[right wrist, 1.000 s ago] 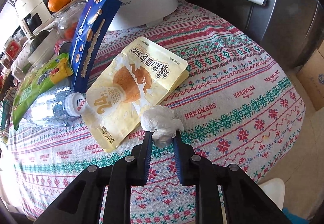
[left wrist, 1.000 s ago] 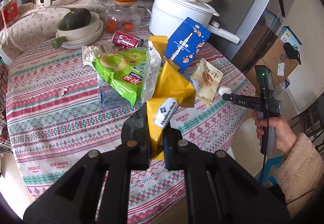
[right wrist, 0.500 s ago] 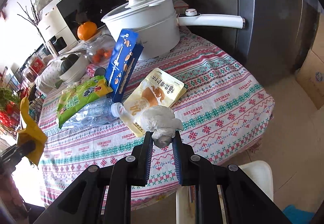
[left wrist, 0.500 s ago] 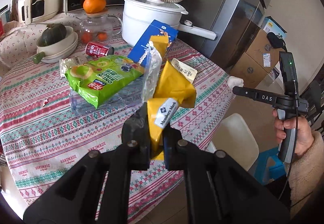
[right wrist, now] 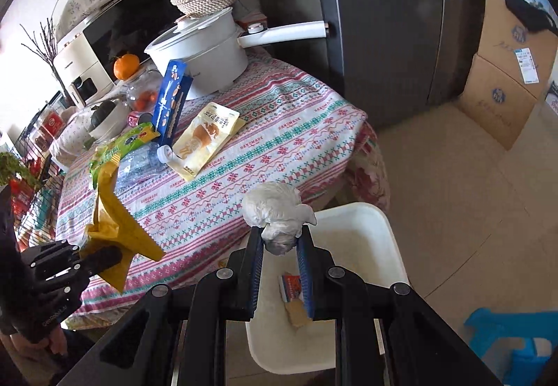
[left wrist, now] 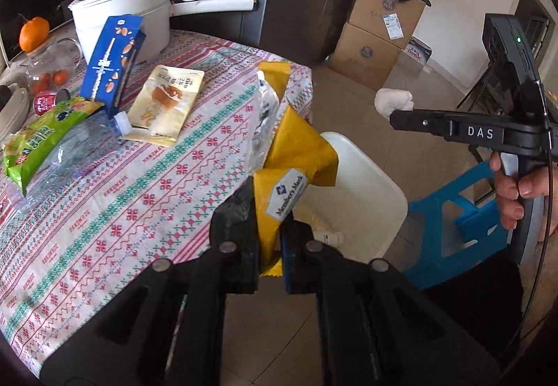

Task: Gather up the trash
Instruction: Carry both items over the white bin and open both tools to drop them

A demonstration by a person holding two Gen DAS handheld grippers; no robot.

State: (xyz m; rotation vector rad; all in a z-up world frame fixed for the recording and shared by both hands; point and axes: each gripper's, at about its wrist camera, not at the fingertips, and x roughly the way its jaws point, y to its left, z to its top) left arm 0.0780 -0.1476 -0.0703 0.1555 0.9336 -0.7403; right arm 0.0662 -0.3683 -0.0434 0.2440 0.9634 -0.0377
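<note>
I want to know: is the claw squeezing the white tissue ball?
Touching. The right wrist view shows the right claw with both pads pressed against the tissue ball.

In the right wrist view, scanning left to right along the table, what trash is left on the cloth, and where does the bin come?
Green snack bag → crushed clear bottle → upright blue carton → pale yellow pouch → then, off the table edge, the white bin on the floor.

The black two-finger left gripper (left wrist: 268, 229) points steeply downward, jaws clamped. The black right gripper (right wrist: 279, 246) angles downward likewise, jaws narrowly parted. A bare hand (left wrist: 516, 190) grasps its handle.
</note>
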